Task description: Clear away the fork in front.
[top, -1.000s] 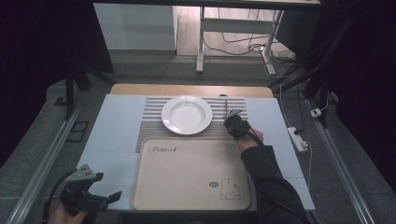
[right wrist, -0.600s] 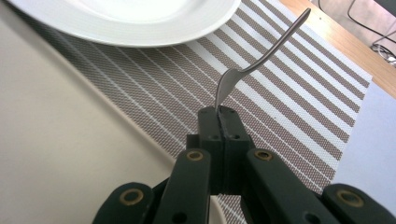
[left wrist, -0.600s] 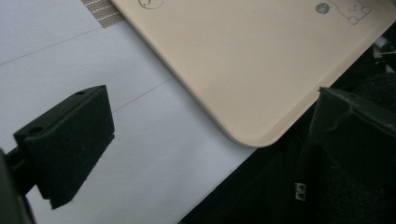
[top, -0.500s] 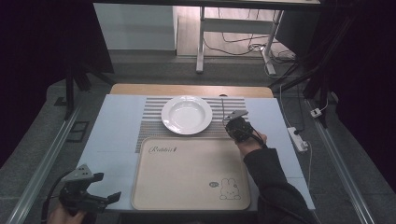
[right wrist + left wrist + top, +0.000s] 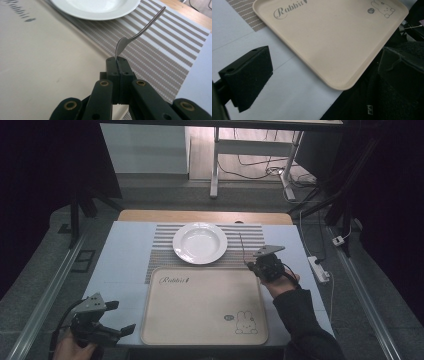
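While pinching a metal utensil (image 5: 139,29), right gripper (image 5: 268,265) drifting back off the striped mat (image 5: 250,236) toward the tray (image 5: 200,320); left gripper (image 5: 95,322) spread, idle.

You're working in a lab-style recording space, not a home. Your table (image 5: 125,250) stands alone on grey floor, dark all round, with metal rails (image 5: 45,290) running along both sides. Behind it: bare frame legs of another bench (image 5: 216,165), loose cables (image 5: 260,167) on the floor, a white power strip (image 5: 318,268) at the right. The dining props look staged: striped placemat (image 5: 160,255), white plate (image 5: 200,242), beige rabbit tray (image 5: 200,312) squared up on pale sheeting.
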Action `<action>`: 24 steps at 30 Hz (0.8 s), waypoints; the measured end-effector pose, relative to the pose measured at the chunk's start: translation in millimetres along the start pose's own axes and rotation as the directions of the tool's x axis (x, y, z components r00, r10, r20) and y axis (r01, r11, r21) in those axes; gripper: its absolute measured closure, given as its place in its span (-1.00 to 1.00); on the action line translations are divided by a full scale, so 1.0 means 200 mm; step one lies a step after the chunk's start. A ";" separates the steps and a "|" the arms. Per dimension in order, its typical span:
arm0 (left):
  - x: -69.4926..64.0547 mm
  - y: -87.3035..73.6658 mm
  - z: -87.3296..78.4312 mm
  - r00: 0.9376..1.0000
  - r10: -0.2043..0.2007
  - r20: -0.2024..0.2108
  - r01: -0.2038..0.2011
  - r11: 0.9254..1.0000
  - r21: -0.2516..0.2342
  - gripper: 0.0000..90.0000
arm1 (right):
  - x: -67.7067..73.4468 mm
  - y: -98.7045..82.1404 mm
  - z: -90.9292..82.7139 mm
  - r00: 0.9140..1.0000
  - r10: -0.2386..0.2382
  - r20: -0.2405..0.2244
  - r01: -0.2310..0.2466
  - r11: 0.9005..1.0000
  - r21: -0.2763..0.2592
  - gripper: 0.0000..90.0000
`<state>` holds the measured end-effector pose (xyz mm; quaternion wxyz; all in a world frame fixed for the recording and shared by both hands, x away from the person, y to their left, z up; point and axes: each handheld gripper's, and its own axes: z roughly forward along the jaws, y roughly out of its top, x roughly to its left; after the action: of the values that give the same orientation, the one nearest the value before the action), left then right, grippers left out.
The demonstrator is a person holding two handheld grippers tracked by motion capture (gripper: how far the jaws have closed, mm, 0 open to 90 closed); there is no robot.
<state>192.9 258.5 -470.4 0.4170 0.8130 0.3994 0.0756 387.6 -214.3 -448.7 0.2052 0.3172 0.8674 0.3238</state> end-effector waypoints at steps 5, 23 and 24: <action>0.00 0.03 0.04 1.000 0.024 0.020 -0.024 1.000 0.008 -1.00 | 0.06 -0.06 -0.11 0.998 -0.005 -0.056 0.003 1.000 -0.024 1.00; 0.03 0.19 0.20 0.988 0.103 0.115 -0.108 0.993 0.037 -1.00 | 0.29 -0.18 -0.33 0.977 -0.038 -0.211 0.021 0.996 -0.082 1.00; 0.03 0.20 0.21 0.987 0.108 0.117 -0.114 0.993 0.041 -1.00 | 0.31 -0.18 -0.33 0.974 -0.039 -0.223 0.021 0.996 -0.086 1.00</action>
<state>239.9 223.1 -468.8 0.4149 0.8466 0.3307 0.0424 291.2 -222.7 -435.9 0.1241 0.2567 0.8754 0.3903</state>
